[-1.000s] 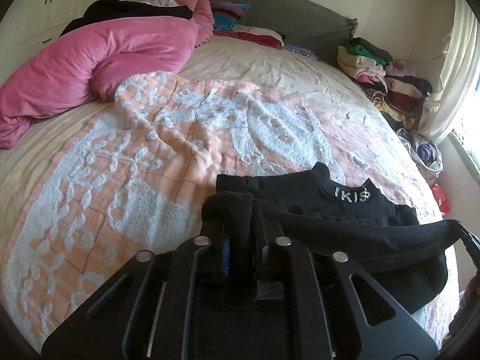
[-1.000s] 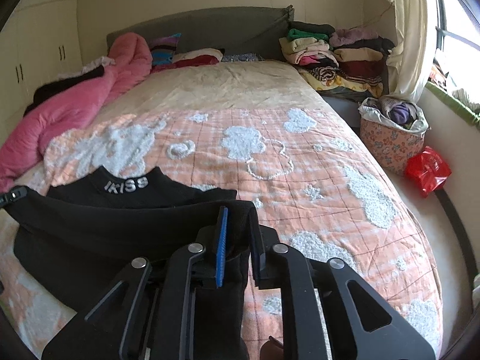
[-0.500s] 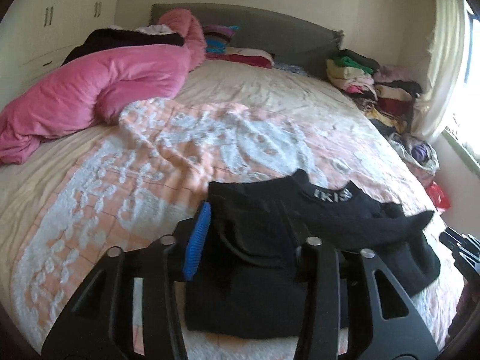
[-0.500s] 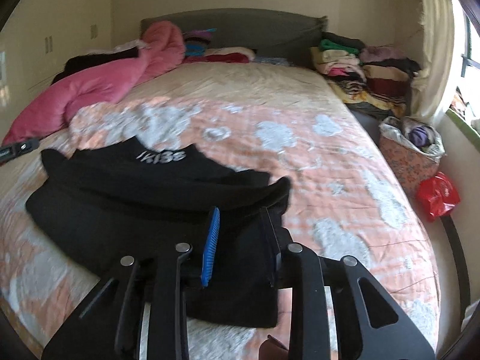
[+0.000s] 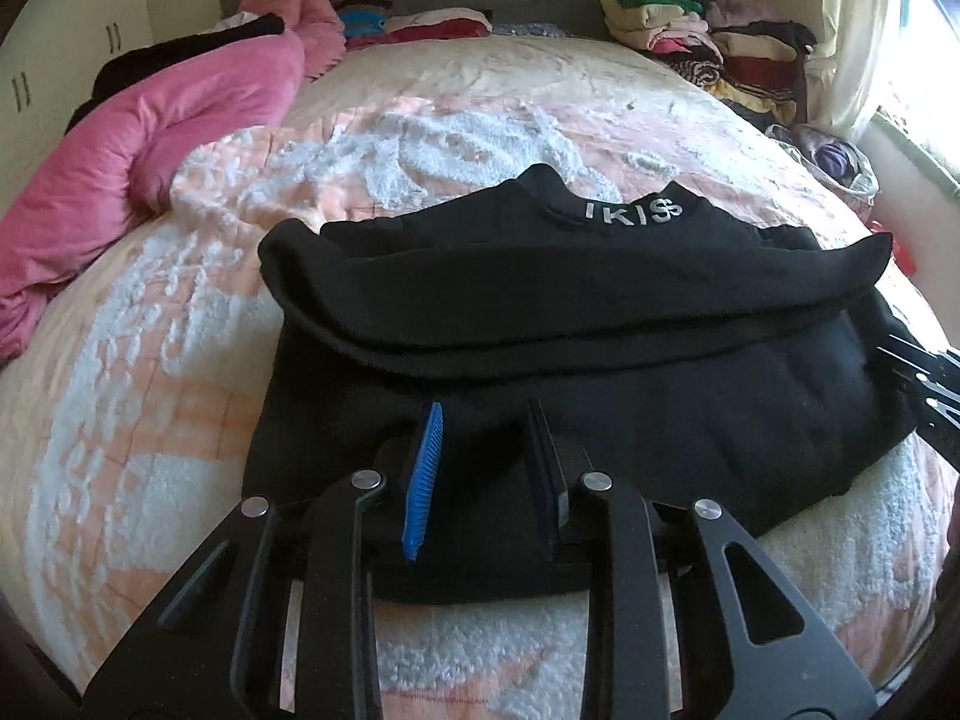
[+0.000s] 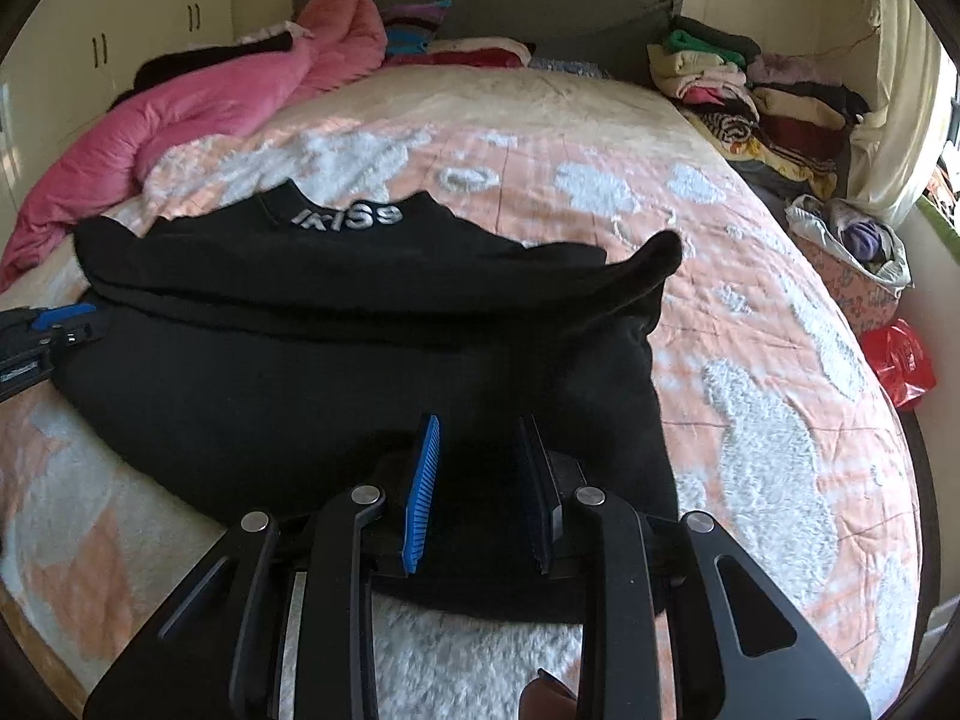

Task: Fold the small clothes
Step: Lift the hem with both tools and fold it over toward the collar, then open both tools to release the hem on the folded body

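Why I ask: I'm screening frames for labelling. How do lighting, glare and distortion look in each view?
Left wrist view: the window at the right edge is blown out, the black top shows little fold detail, and the bed bulges from fisheye. Right wrist view: the same bulge, glare by the curtain, collar lettering slightly soft.

The left black two-finger gripper (image 5: 486, 420) points forward with its jaws spread apart and nothing between them; one finger carries a blue ribbed pad (image 5: 425, 480), the other a dark pad. The right black two-finger gripper (image 6: 477, 426) stands likewise, jaws parted and holding nothing. Each gripper's tip shows at the edge of the other's view.
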